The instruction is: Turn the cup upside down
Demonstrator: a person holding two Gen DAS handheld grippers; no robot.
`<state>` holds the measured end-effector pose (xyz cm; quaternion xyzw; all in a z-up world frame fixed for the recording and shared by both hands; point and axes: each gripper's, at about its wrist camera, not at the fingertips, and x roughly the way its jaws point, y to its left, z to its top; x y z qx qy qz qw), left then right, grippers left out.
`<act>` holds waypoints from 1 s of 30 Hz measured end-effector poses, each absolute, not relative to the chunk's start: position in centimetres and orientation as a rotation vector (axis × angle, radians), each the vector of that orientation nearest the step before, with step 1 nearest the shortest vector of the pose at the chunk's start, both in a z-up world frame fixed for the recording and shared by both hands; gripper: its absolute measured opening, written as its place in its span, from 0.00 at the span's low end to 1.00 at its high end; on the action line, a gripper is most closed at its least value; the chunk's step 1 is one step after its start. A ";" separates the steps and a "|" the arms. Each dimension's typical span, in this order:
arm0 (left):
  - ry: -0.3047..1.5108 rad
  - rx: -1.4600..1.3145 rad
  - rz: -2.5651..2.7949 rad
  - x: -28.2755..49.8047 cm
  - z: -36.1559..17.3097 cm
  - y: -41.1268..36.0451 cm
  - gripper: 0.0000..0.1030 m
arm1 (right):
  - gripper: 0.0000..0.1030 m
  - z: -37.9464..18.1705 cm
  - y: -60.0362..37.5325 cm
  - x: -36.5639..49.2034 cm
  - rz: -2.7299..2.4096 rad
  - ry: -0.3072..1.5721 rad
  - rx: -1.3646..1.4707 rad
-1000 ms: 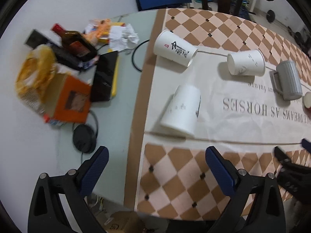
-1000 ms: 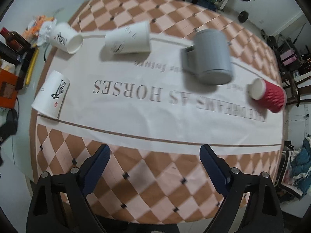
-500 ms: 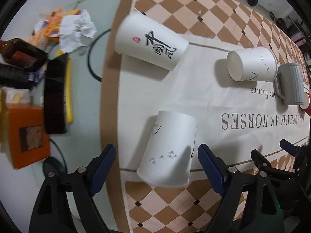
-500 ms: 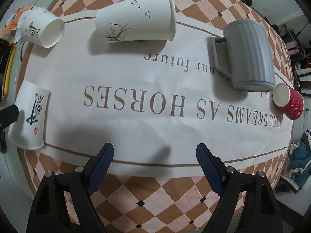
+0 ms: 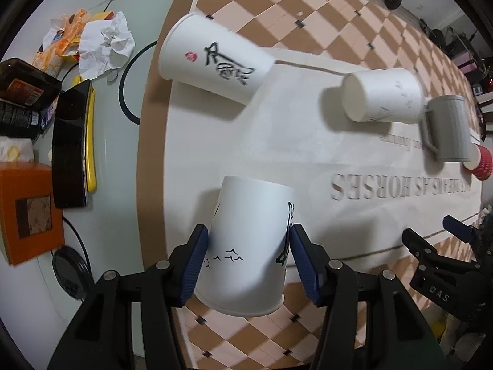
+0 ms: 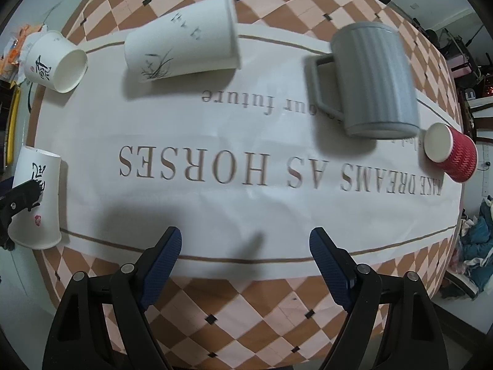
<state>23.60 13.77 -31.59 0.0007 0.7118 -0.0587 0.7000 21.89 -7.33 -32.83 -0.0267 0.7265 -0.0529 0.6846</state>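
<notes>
A white paper cup with black calligraphy and small birds point(image 5: 249, 243) lies on its side at the near left of the cloth, rim toward me. My left gripper point(image 5: 250, 256) has closed its blue pads on both sides of it. The same cup shows at the left edge of the right wrist view point(image 6: 37, 197), with the left gripper's black finger across it. My right gripper point(image 6: 245, 262) is open and empty above the cloth's near edge.
Other cups lie on their sides: a calligraphy paper cup point(image 5: 215, 58), a bamboo-print paper cup point(image 6: 181, 52), a grey mug point(image 6: 372, 83) and a red ribbed cup point(image 6: 453, 154). Clutter on the left includes an orange box point(image 5: 27, 212), a black case point(image 5: 71, 145) and crumpled paper point(image 5: 107, 43).
My left gripper moved forward and down onto the near cup and its pads closed on the cup's sides. My right gripper moved closer over the cloth and stays open.
</notes>
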 end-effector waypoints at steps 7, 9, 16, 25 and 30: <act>1.574 -0.102 -0.145 19.7 -28.6 9.3 0.50 | 0.84 -31.1 -12.6 18.3 -0.110 1.618 -0.032; 1.581 -0.131 -0.139 18.4 -28.7 6.7 0.50 | 0.84 -31.0 -14.4 17.2 -0.104 1.621 -0.030; 1.641 -0.258 -0.165 14.4 -29.7 -1.6 0.50 | 0.84 -30.8 -23.4 13.6 -0.133 1.638 -0.029; 1.655 -0.181 -0.182 13.5 -31.0 -8.5 0.50 | 0.84 -30.7 -32.2 11.1 -0.198 1.623 0.044; 1.668 -0.157 -0.159 13.6 -32.1 -9.5 0.50 | 0.84 -30.7 -33.8 9.8 -0.206 1.627 0.074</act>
